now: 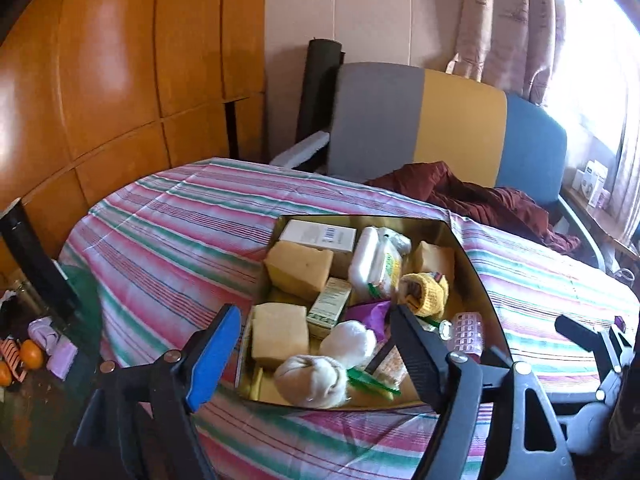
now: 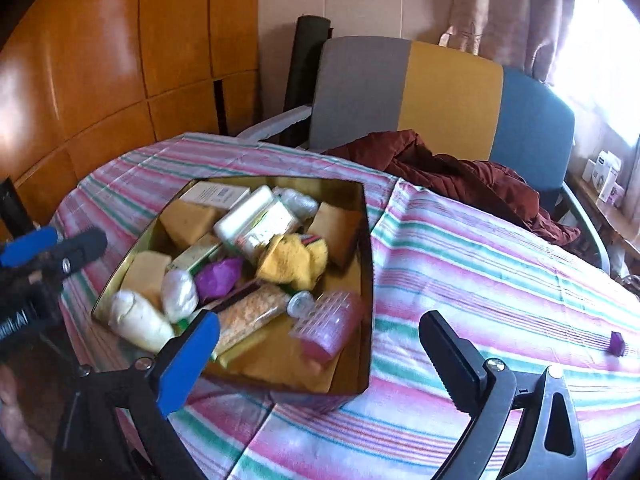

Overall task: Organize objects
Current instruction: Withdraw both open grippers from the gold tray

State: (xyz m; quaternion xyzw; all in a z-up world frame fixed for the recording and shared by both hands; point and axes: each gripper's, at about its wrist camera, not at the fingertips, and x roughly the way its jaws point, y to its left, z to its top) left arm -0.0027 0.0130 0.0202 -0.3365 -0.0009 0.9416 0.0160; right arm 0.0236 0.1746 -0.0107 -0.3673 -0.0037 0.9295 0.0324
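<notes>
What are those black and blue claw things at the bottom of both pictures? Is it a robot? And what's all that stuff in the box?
No robot here. A person holds two grabbing tools, one in each hand, and each tool carries a camera looking out along its two fingers. One picture comes from the left gripper, the other from the right gripper. Both are open and hold nothing. On the striped tablecloth sits a gold box full of small things: yellow sponges, white cloth balls, a yellow sock, a pink blister pack of pills, and a white carton. A small purple thing lies alone on the cloth. Behind are a dark red jacket and a chair.
</notes>
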